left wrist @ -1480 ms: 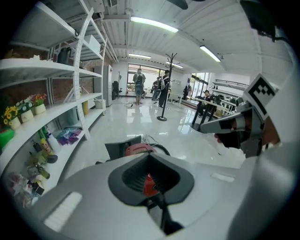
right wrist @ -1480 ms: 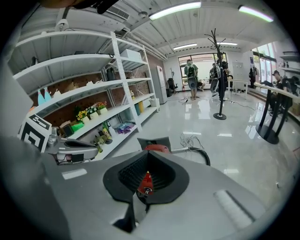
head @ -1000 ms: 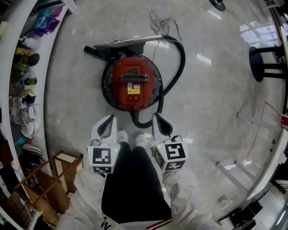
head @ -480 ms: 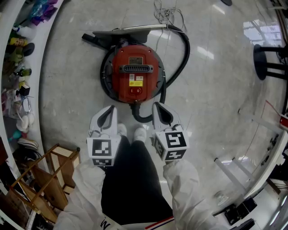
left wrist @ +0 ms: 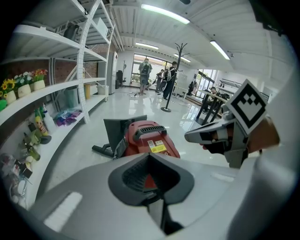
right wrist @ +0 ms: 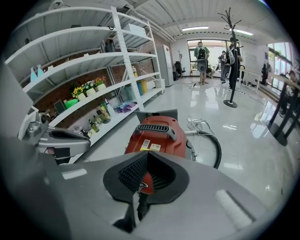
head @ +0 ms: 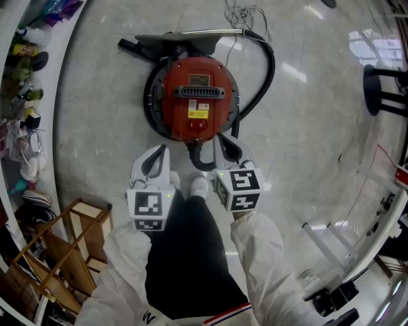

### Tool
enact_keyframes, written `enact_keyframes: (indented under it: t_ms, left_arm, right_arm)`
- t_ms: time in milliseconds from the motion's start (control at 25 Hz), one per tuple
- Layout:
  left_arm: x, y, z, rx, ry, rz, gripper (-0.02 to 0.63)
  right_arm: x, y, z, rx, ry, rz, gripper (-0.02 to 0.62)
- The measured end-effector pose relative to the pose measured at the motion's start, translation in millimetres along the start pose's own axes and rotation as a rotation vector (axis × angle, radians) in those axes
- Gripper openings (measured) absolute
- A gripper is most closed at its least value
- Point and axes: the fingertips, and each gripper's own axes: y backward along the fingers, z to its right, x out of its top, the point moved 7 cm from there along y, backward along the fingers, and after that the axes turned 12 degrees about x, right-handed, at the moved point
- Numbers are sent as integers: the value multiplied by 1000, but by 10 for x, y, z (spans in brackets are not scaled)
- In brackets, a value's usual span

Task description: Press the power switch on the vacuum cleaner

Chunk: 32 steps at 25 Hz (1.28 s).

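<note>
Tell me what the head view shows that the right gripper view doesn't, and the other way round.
Only the head view: the person's shoes, a wooden rack and the marker cube on the right tool.
Only the right gripper view: people standing far off by a doorway, and ceiling lights.
Both: the red vacuum cleaner, its black hose, the loose white cord and the left tool.

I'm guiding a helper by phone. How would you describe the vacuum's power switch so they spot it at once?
On the glossy grey floor lies a round red vacuum cleaner. On its top, by the edge where the black hose plugs in, sits the small dark-framed red switch, directly next to the yellow label, away from the black slotted handle.
</note>
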Motion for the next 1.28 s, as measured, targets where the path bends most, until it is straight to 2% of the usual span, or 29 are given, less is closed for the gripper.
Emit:
enact_keyframes:
  t_ms: [360,1280]
  left_arm:
    - [83,-19,40,-20,14,15,0]
    - [69,-63,-62,-23,47,7,0]
  right_arm:
    - [-55,-338,74,18,57,-83,0]
    - [-236,-634,127,13,48,-152,0]
